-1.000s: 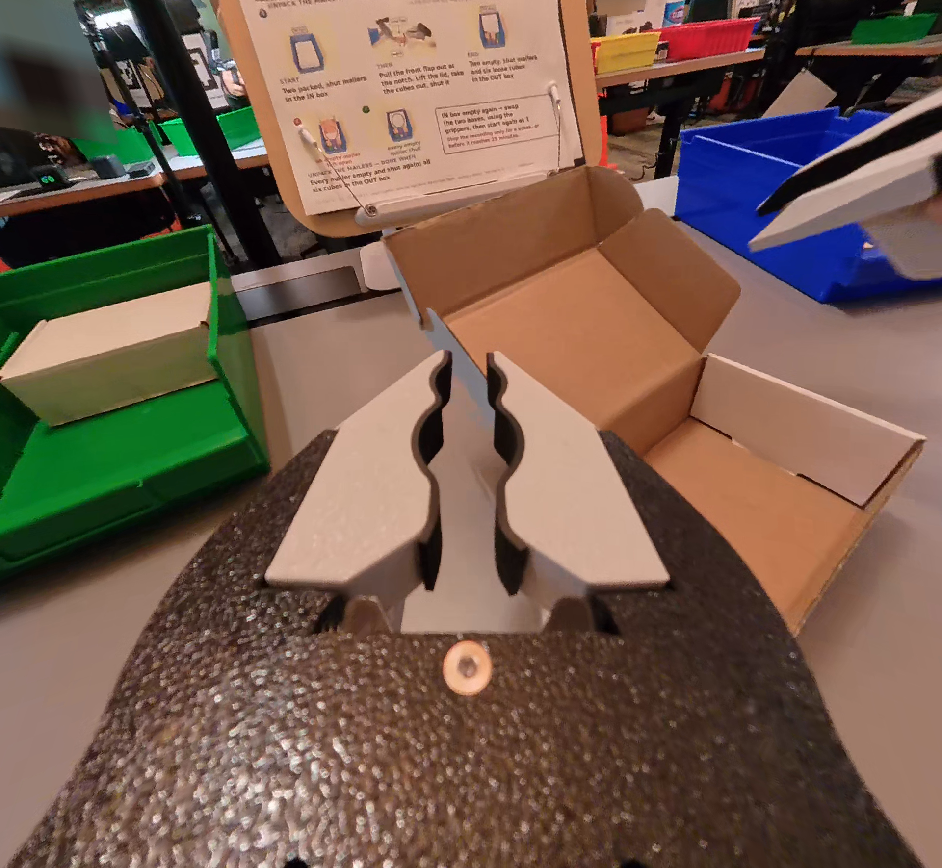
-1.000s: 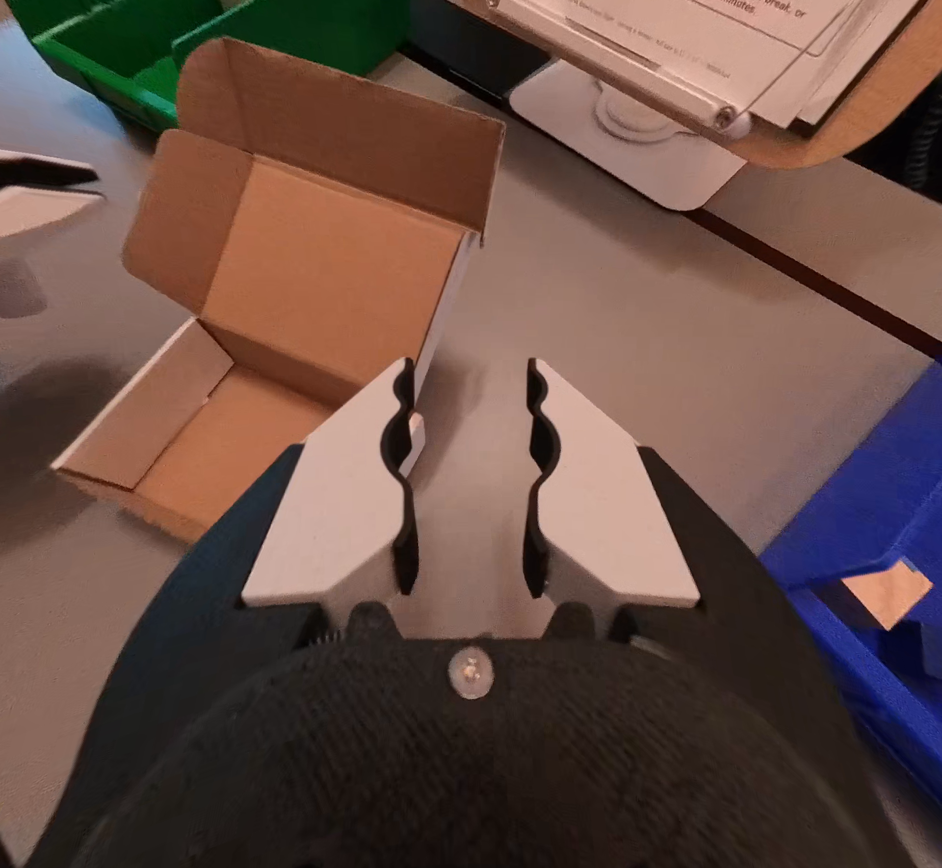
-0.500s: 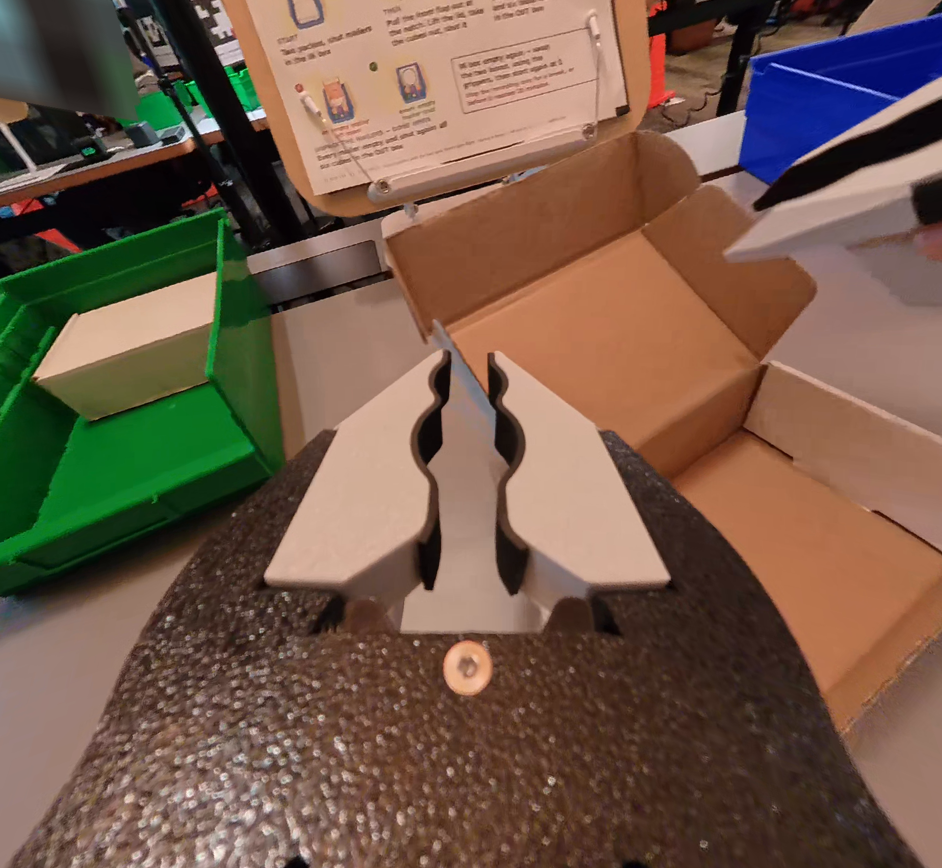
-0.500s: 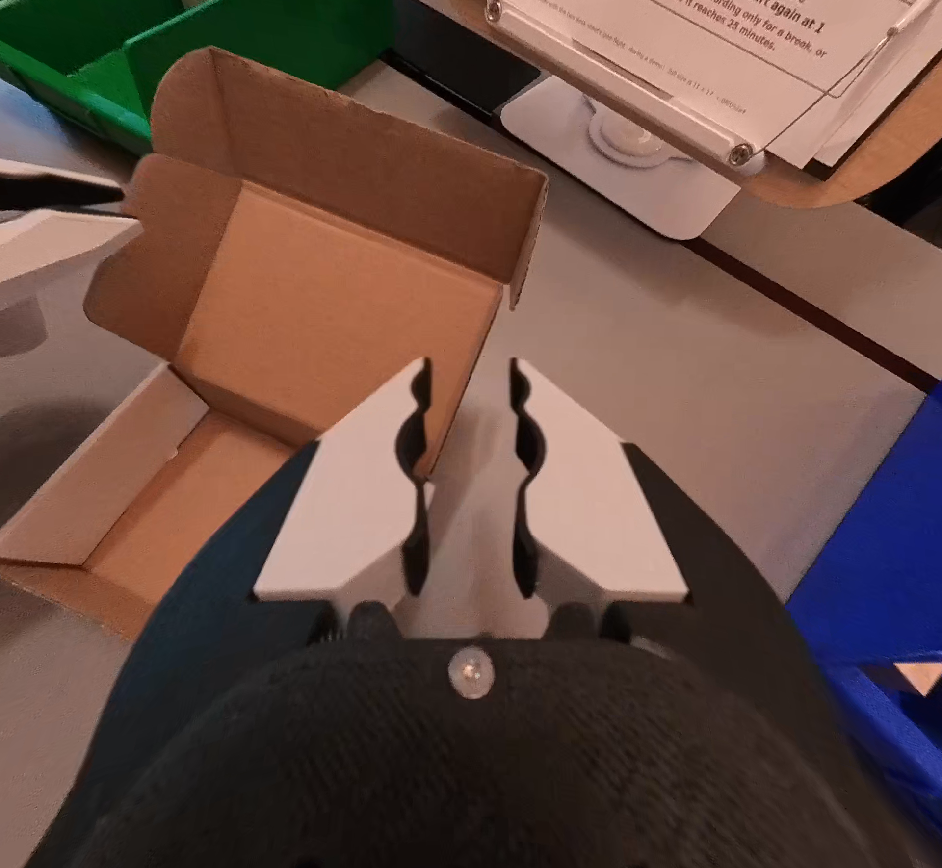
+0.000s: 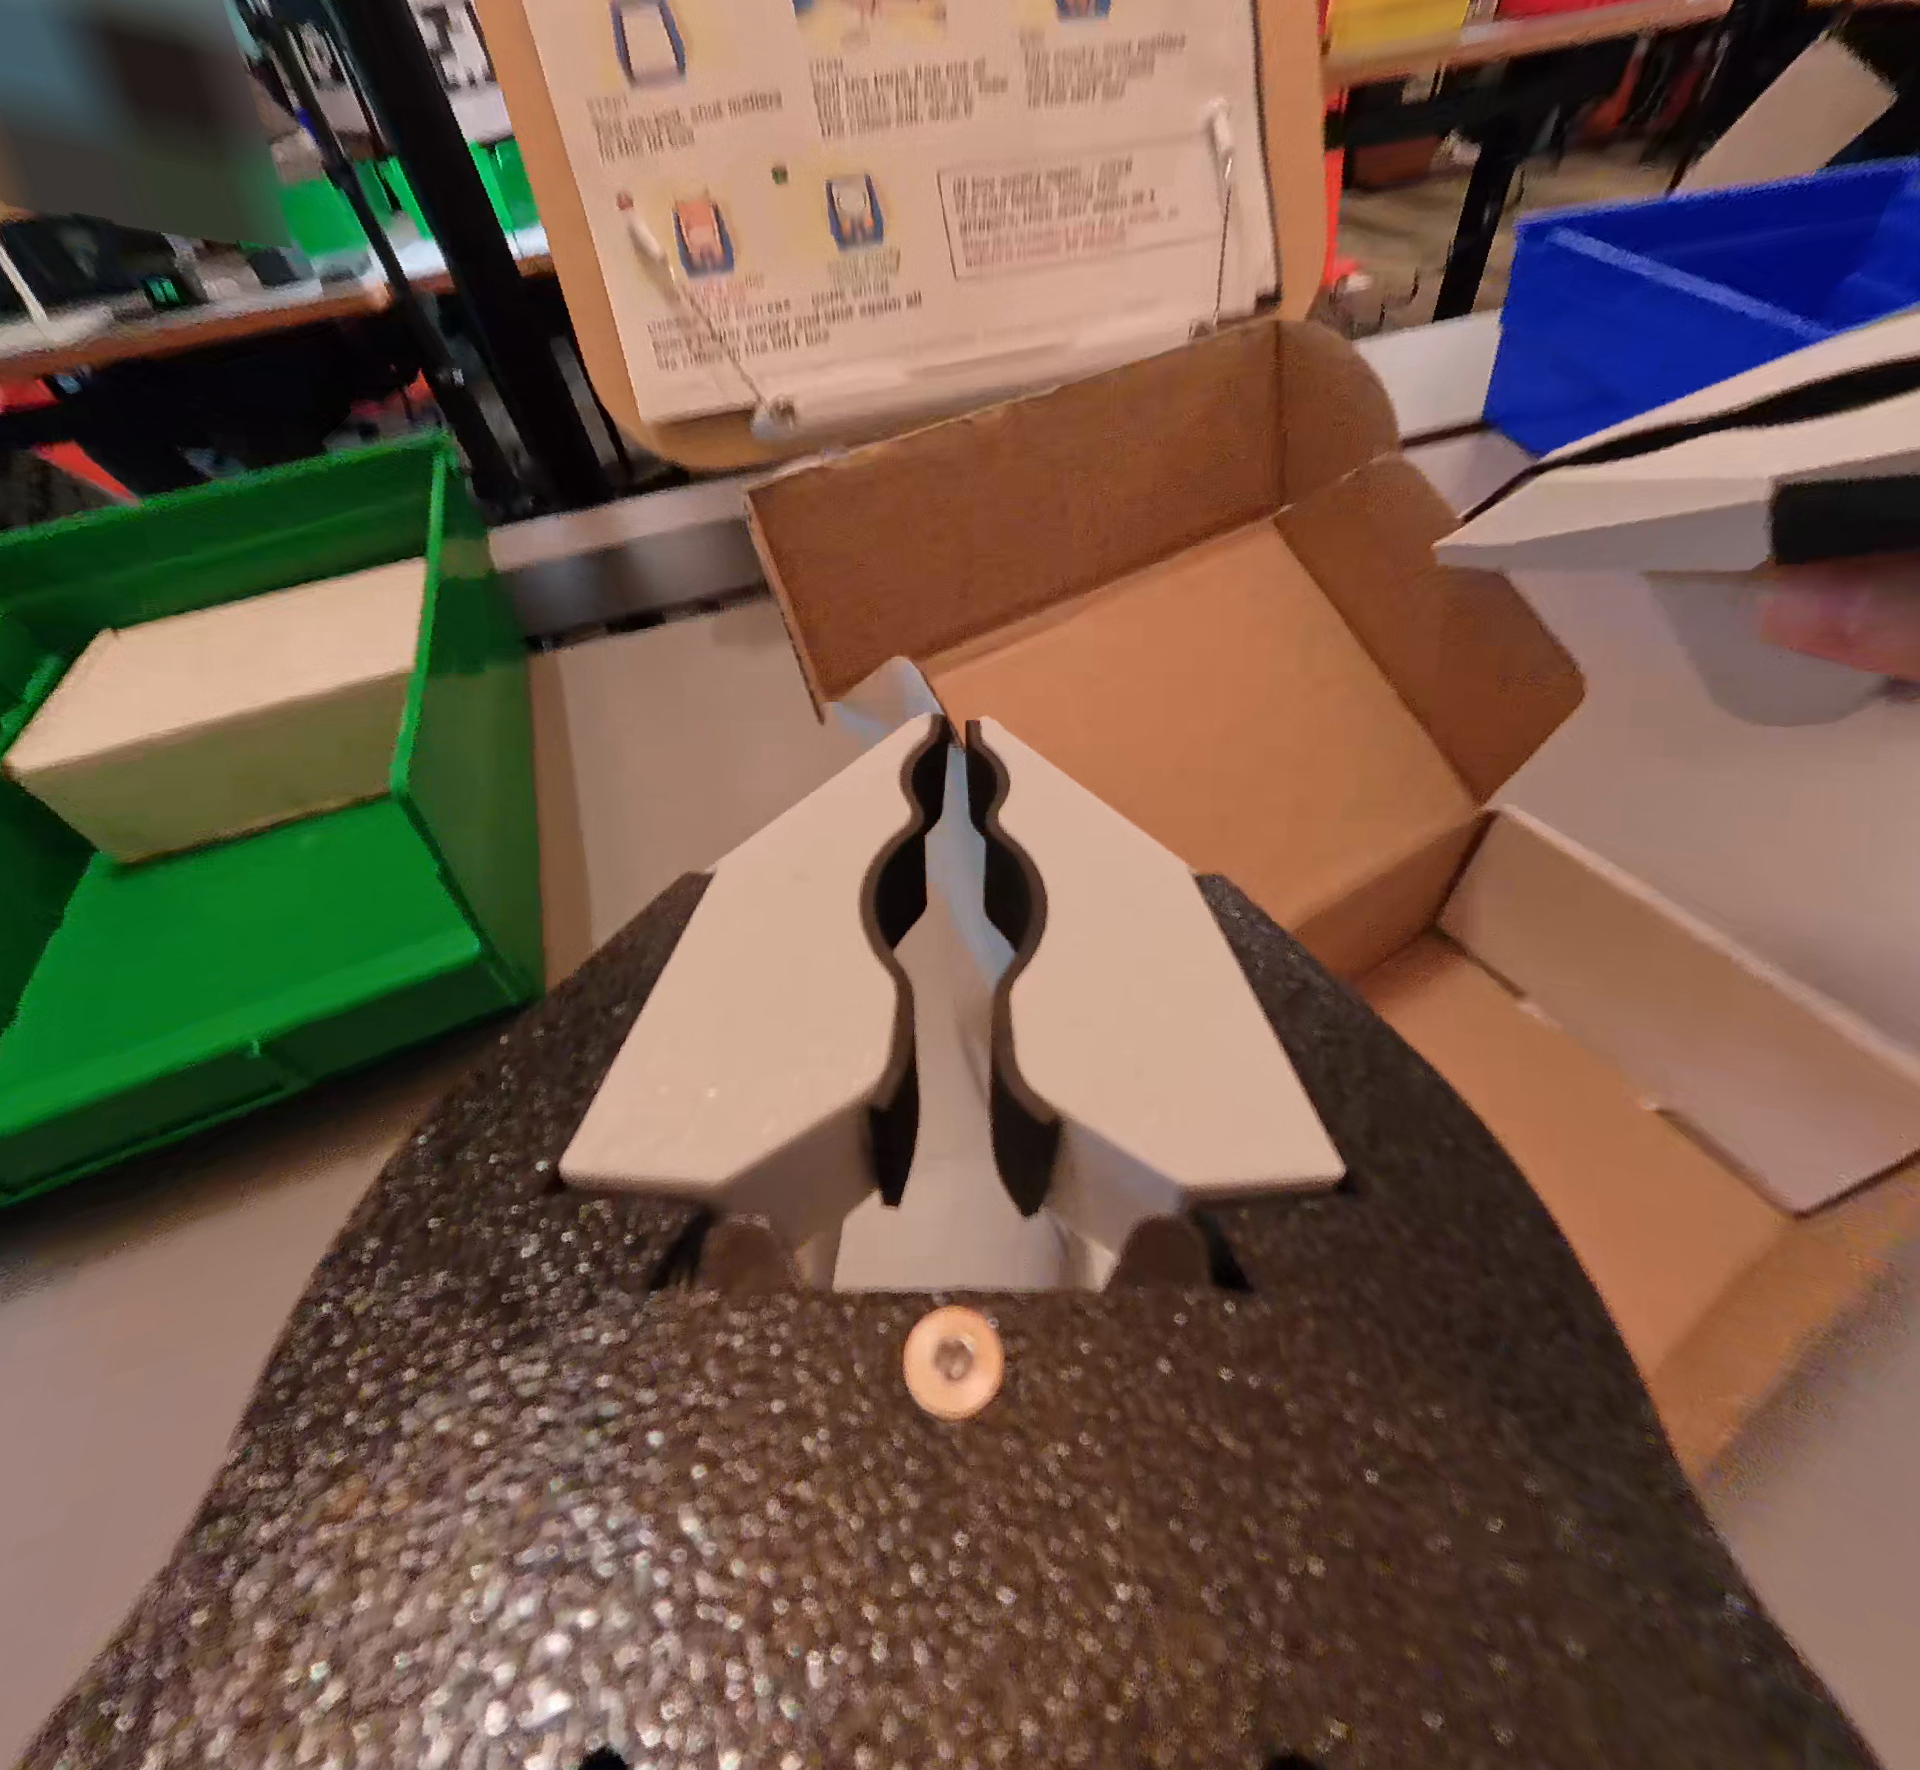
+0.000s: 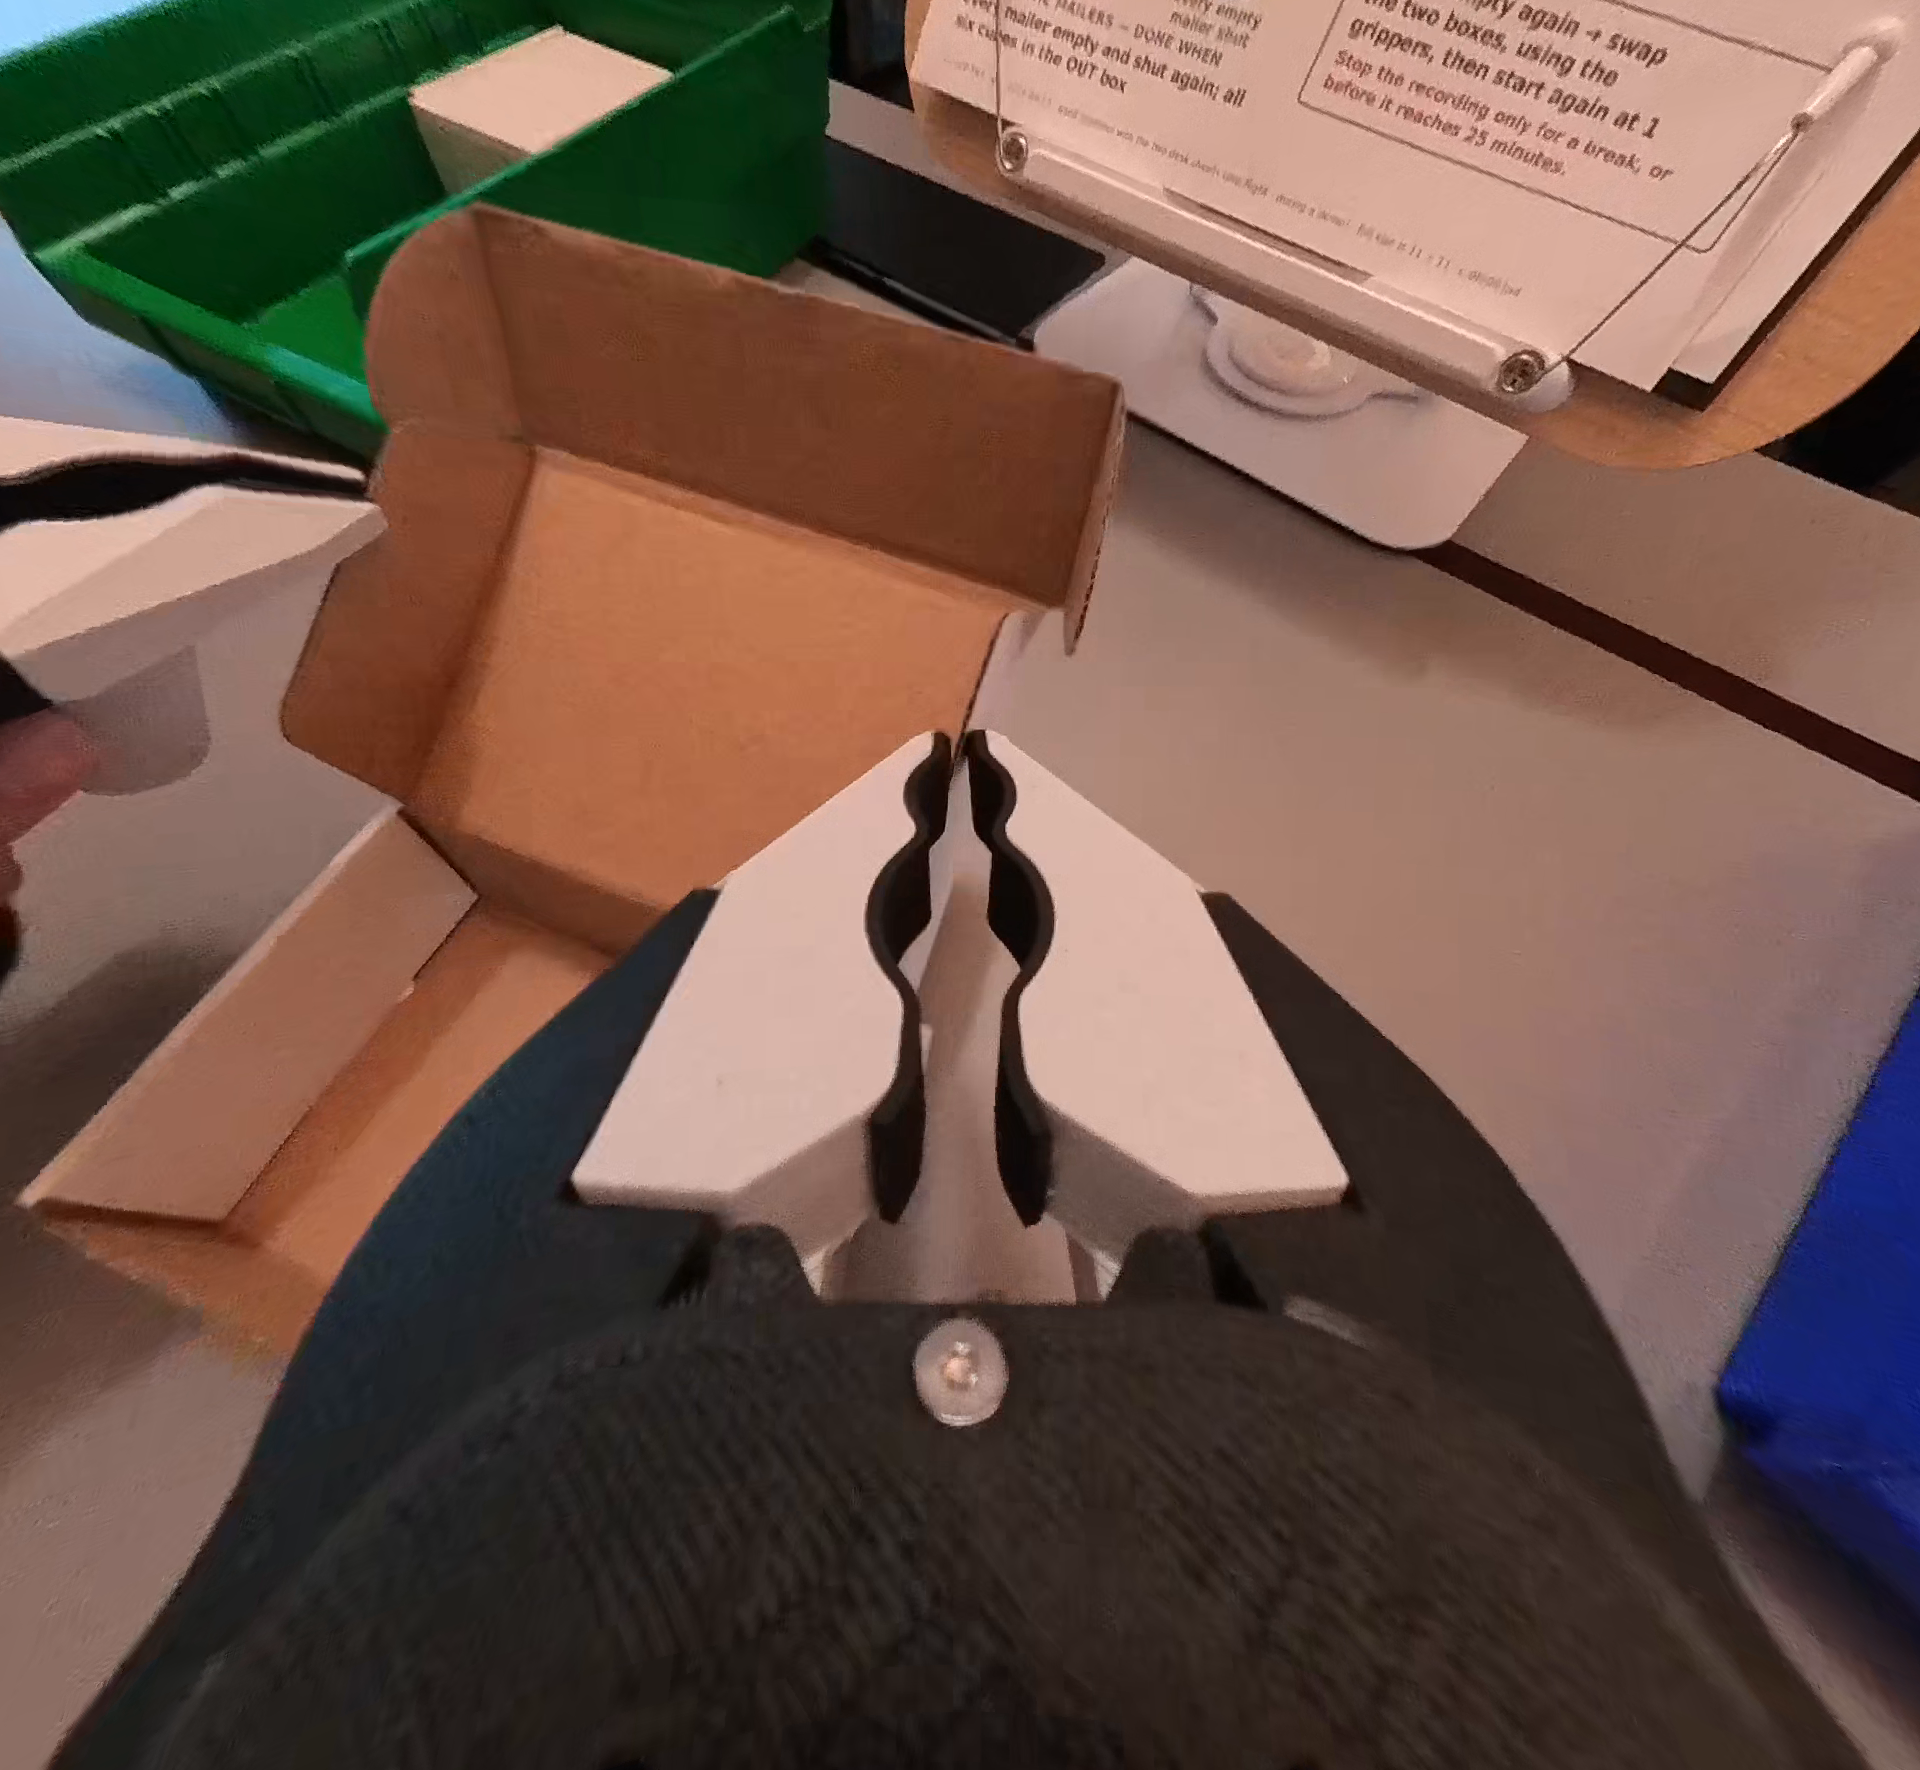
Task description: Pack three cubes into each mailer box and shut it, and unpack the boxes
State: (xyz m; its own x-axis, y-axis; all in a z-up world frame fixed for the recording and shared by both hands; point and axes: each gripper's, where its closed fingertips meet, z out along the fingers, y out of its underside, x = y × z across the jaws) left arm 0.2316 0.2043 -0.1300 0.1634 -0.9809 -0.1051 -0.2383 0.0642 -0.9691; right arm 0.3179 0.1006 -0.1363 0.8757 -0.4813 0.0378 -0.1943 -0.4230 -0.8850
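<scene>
Warm indoor light, slight motion blur, wide-angle bending at edges.

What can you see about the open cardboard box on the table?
The open mailer box is brown corrugated cardboard inside and white outside. Its lid stands up, with a front flap and side ears folded forward. The tray looks empty. It sits on the grey table. The left gripper and right gripper each pinch a lid side edge.

The table (image 5: 665, 785) is flat and pale grey. An open brown mailer box (image 5: 1195, 712) sits on it, lid standing up. A green bin (image 5: 457, 785) rests on the table to the left, holding a shut white box (image 5: 218, 702). A blue bin (image 5: 1662, 328) sits on the right. A white stand (image 6: 1340, 442) with a paper sheet stands behind the box.
</scene>
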